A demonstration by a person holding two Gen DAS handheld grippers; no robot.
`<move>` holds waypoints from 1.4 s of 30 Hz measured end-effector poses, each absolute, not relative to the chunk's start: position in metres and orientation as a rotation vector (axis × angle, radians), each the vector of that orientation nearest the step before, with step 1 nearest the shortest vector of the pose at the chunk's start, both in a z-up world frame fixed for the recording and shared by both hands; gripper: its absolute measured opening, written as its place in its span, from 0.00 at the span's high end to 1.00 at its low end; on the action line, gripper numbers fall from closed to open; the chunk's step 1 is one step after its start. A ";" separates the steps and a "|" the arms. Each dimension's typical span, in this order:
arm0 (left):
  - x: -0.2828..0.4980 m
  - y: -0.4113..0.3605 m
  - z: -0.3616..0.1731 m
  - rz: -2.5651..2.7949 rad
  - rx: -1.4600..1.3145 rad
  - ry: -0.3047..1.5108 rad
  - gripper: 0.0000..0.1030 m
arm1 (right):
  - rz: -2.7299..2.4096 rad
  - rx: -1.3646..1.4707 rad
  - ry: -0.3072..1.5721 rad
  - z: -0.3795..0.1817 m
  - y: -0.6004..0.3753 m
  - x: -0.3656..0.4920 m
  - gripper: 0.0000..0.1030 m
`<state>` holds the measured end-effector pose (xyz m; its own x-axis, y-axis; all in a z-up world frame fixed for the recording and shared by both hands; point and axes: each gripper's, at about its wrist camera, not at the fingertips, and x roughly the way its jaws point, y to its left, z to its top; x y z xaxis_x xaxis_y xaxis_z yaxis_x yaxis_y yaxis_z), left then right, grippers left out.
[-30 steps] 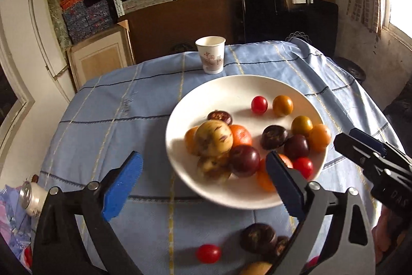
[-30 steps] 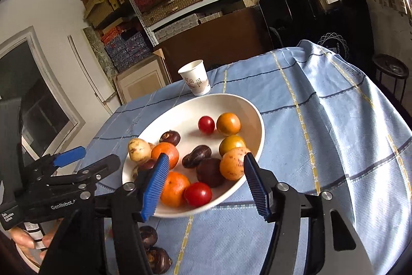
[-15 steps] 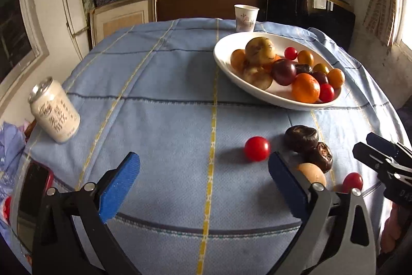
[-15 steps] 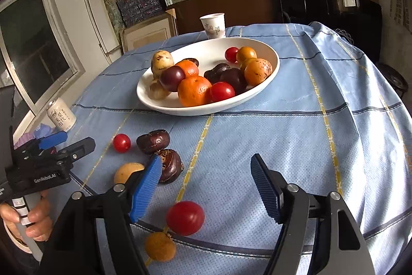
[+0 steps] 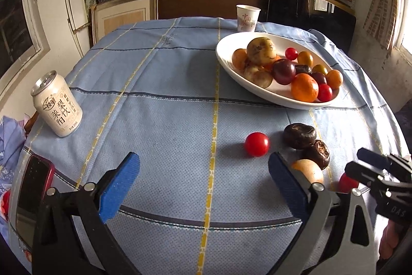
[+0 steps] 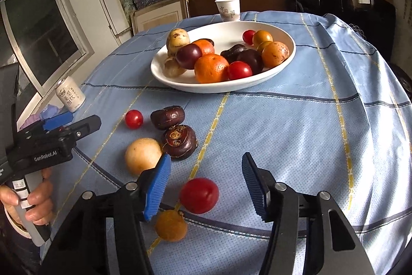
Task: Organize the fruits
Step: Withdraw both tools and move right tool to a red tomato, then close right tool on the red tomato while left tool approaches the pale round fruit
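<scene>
A white plate holds several mixed fruits on the blue cloth. Loose on the cloth near me lie a small red tomato, two dark brown water chestnuts, a pale yellow fruit, a larger red tomato and a small orange fruit. My left gripper is open and empty, low over the cloth, left of the loose fruit. My right gripper is open, with the larger red tomato between its fingers.
A white drink can stands at the left edge of the table. A paper cup stands behind the plate. A red-cased phone lies at the near left edge. Shelves and boxes are behind the table.
Both grippers have pulled back from over the plate and dropped low toward the near edge. The loose fruit now lies close in front of them. Both stay open.
</scene>
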<state>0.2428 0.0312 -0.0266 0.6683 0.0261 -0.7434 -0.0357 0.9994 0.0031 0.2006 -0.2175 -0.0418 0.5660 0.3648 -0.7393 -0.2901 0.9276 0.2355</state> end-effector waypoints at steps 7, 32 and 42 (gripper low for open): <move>0.243 0.033 -0.029 0.057 -0.009 0.837 0.05 | 0.417 0.058 0.938 -0.048 -0.208 0.193 0.54; 0.227 -0.013 -0.032 -0.200 0.094 0.828 0.06 | 0.359 0.207 0.913 -0.044 -0.236 0.193 0.68; 0.221 -0.050 -0.046 -0.381 0.168 0.854 0.36 | 0.346 0.226 0.897 -0.042 -0.241 0.194 0.68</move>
